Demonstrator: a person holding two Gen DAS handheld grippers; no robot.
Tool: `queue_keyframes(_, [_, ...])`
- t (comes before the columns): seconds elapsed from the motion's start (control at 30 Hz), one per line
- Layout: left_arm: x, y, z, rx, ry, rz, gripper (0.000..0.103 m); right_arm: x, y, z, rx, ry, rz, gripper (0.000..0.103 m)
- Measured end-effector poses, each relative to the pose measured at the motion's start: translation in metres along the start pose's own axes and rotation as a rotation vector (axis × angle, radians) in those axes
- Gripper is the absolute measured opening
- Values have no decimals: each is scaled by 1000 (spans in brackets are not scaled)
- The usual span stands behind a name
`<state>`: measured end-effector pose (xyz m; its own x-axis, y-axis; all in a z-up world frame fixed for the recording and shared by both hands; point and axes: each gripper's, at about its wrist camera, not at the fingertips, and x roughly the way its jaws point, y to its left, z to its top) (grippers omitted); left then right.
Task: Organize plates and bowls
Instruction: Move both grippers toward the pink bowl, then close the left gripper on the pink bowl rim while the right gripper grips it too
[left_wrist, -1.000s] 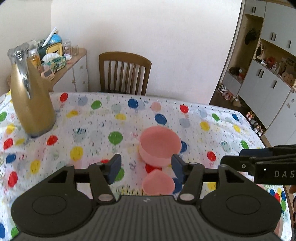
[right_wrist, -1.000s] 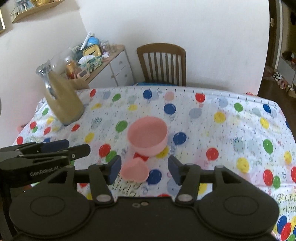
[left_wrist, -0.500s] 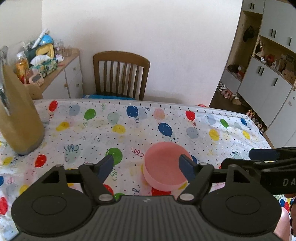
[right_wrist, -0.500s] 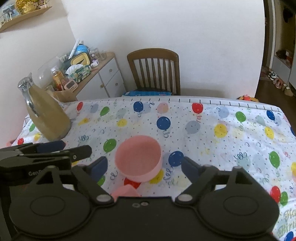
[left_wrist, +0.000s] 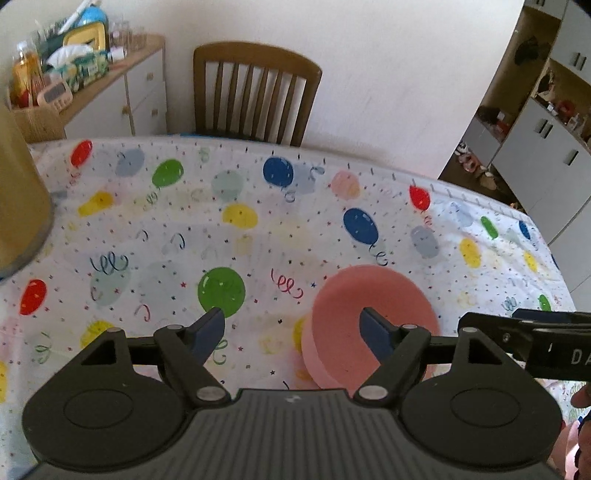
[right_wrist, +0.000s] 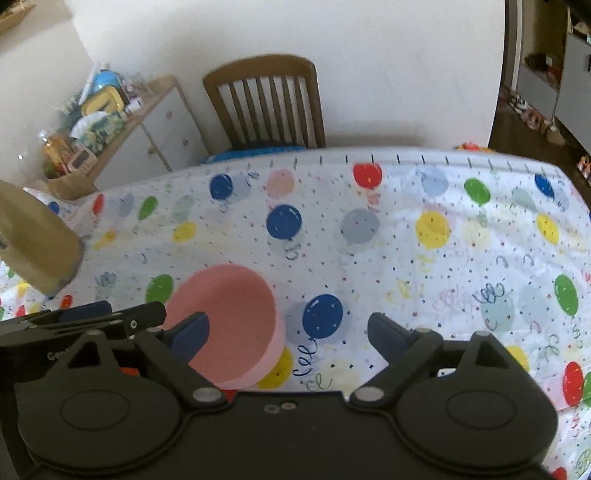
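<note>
Pink bowl (left_wrist: 369, 321) sits upright on the balloon tablecloth (left_wrist: 258, 221), near the front middle of the table, rim up, nothing visible inside. Only one bowl shows in either wrist view; no plate in sight.

Left gripper (left_wrist: 291, 326): jaws wide apart, nothing between them. Its right-hand finger (left_wrist: 373, 326) overlaps the bowl's mouth in that view, but I can't tell whether it touches or hangs above it. Left-hand finger is over bare cloth.

Right gripper (right_wrist: 286, 330): jaws spread wide but easing inward a little, nothing between them, only cloth and a blue balloon print. The bowl (right_wrist: 229, 317) lies off to its left, behind its left-hand finger (right_wrist: 188, 334).

So neither gripper is lined up; the bowl sits between the two tools, which are close together.

How I'd do the pick:
- Use one gripper only and pull the other clear so the tools don't collide.
- Pinch the wall at the rim, one finger inside, one outside. Straddling the whole bowl looks too wide.
- Come down steeply and close only once the wall is properly between the pads.
- Looks like light plastic, so it'll probably slide on the cloth if nudged sideways.

Gold jug (right_wrist: 33, 243) at left is well apart.
</note>
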<state>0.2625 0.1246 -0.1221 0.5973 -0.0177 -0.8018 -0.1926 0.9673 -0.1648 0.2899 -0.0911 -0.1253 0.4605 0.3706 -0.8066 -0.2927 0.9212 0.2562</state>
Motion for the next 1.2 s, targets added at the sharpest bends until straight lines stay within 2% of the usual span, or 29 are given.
queue_keyframes(0.33, [35, 10, -2, -54, 70, 16, 80, 35, 5, -3, -9, 82, 1, 76])
queue_keyframes(0.43, [39, 12, -3, -74, 80, 7, 79, 41, 10, -3, -23, 94, 7, 70])
queue_keyframes(0.47, [39, 13, -4, -78, 78, 6, 79, 42, 12, -3, -25, 97, 7, 64])
queue_keyframes(0.5, [39, 13, -3, -83, 78, 6, 74, 43, 12, -3, -24, 97, 9, 57])
queue_keyframes(0.53, [40, 13, -3, -93, 82, 1, 70, 44, 13, -2, -23, 100, 13, 54])
queue_keyframes(0.6, [41, 14, -2, -116, 91, -13, 55, 46, 15, -1, -23, 101, 16, 45])
queue_keyframes(0.7, [41, 13, -1, -119, 82, -15, 42, 48, 17, 1, -20, 99, 14, 35])
queue_keyframes(0.87, [42, 10, -1, -123, 97, -39, 29, 49, 17, 1, -13, 100, 3, 25])
queue_keyframes(0.97, [43, 8, -2, -121, 98, -49, 18, 50, 15, 1, 0, 109, 9, 14])
queue_keyframes(1.07, [42, 7, -3, -125, 98, -64, 14, 49, 17, -1, -13, 112, -11, 8])
queue_keyframes(1.2, [37, 5, -5, -132, 95, -71, 11, 45, 19, -4, -20, 111, -21, 7])
